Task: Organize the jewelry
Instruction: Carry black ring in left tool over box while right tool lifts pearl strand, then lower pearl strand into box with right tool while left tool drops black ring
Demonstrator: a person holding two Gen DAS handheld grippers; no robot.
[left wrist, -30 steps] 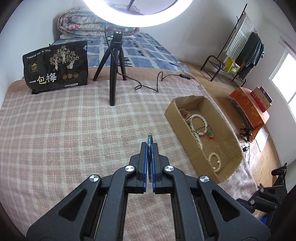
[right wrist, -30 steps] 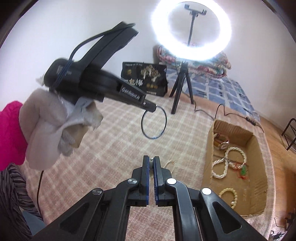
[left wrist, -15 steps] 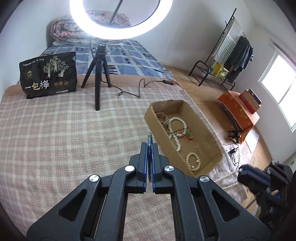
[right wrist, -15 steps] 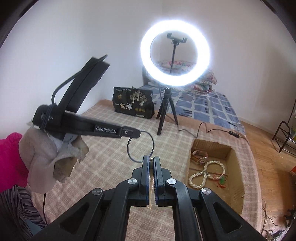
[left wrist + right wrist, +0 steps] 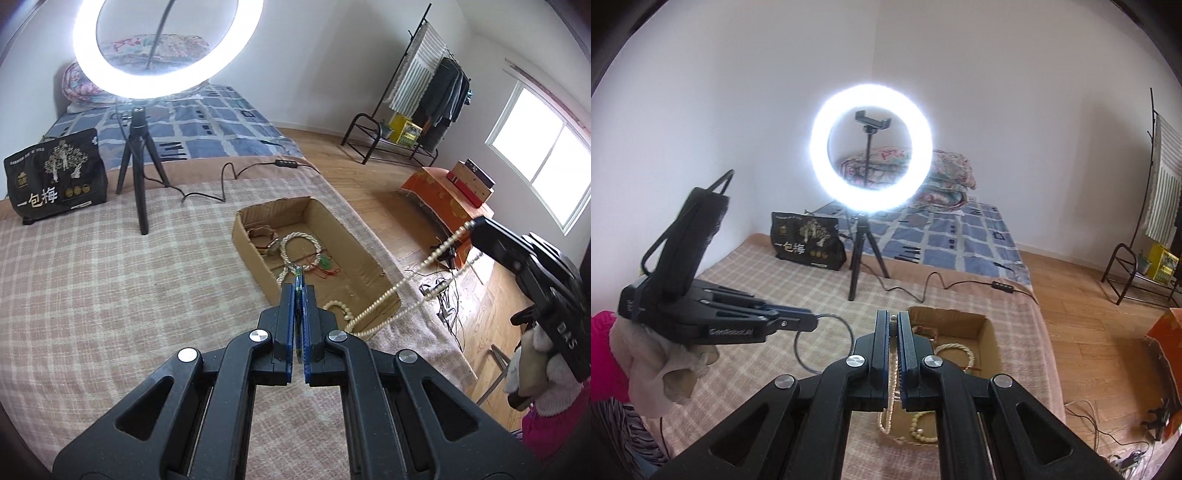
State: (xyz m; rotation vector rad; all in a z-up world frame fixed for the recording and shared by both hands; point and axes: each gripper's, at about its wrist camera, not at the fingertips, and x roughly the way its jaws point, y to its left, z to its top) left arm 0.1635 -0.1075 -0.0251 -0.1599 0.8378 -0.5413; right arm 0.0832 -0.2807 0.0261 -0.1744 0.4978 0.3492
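Observation:
My left gripper [image 5: 297, 281] is shut on a thin dark bangle [image 5: 822, 344], seen edge-on between its blue pads and as a ring in the right wrist view, held above the checked blanket. My right gripper [image 5: 894, 320] is shut on a long pearl necklace [image 5: 413, 275] that hangs down toward the near end of the open cardboard box [image 5: 373, 254]. The box also shows in the right wrist view [image 5: 988, 334]. It holds a looped bead strand [image 5: 295, 247], a small bead bracelet [image 5: 338, 306] and a watch-like piece [image 5: 262, 236].
A lit ring light on a black tripod [image 5: 138, 177] stands at the back of the blanket, its cable [image 5: 221, 181] trailing right. A black printed bag [image 5: 55, 177] stands at the back left. The bed edge [image 5: 424, 317] drops to wooden floor on the right.
Both grippers have risen and drawn nearer the box. The right gripper has lifted the pearl necklace off the blanket, so it now hangs over the box's near end.

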